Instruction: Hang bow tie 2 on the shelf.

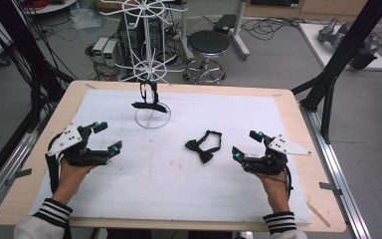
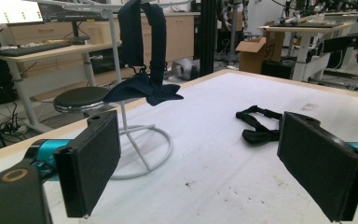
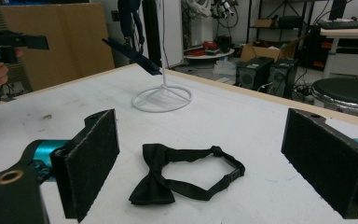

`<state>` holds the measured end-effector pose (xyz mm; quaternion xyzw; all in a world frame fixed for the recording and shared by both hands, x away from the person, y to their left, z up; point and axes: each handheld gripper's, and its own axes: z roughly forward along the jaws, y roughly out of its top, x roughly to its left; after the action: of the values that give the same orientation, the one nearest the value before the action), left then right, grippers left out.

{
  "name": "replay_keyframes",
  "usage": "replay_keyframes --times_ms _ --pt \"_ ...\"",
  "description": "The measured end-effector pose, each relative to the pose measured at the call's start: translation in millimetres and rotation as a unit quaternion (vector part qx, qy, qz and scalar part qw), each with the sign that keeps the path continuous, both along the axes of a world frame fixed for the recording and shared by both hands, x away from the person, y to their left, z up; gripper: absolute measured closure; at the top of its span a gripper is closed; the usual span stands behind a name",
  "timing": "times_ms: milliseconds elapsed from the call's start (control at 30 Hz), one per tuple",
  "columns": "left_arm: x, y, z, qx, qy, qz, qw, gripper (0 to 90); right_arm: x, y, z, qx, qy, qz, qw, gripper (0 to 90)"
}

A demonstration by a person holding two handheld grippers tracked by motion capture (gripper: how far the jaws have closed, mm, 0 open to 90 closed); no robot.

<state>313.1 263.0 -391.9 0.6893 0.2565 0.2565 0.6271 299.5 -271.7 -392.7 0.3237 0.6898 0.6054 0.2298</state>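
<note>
A black bow tie with its strap looped lies flat on the white mat, a little right of centre; the right gripper view has the bow tie just ahead of my jaws. A second dark bow tie hangs on the white wire stand at the back of the mat, and this hanging tie dangles off the stand ahead in the left gripper view. My left gripper hovers open over the mat's left side. My right gripper is open just right of the lying tie, not touching it.
The white mat covers a wooden table. Behind the table are a black stool, computer boxes and cables on the floor. Black frame posts rise at the right.
</note>
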Motion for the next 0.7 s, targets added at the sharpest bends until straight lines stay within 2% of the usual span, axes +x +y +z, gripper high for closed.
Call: replay_keyframes --times_ms 200,333,433,467,533,567,700 --pt "-0.2 1.4 0.1 0.002 -0.001 0.004 1.0000 13.7 0.4 -1.7 0.0 0.002 0.000 -0.001 1.0000 10.5" --pt "-0.8 3.3 -0.2 0.007 -0.001 0.007 1.0000 13.8 1.3 -1.6 -1.0 0.003 0.010 0.002 0.9999 10.5" --pt "0.3 5.0 0.0 0.002 0.000 0.007 1.0000 13.7 5.1 -1.1 -2.0 -0.004 0.025 0.005 0.9997 10.5" --pt "0.5 5.6 0.6 0.002 0.000 0.007 1.0000 13.7 6.0 -0.8 -1.6 -0.005 0.023 0.006 0.9997 10.5" --pt "0.1 6.4 1.1 0.001 0.001 0.007 1.0000 13.7 6.3 0.5 -0.6 -0.001 0.032 0.013 0.9994 10.5" --pt "-0.4 6.7 1.3 0.001 0.001 0.007 1.0000 13.7 7.9 1.0 -0.3 -0.008 0.026 0.016 0.9995 10.5" --pt "-3.1 6.8 1.3 -0.002 0.000 0.003 1.0000 13.7 10.2 7.2 2.9 -0.024 0.037 0.030 0.9986 10.5"
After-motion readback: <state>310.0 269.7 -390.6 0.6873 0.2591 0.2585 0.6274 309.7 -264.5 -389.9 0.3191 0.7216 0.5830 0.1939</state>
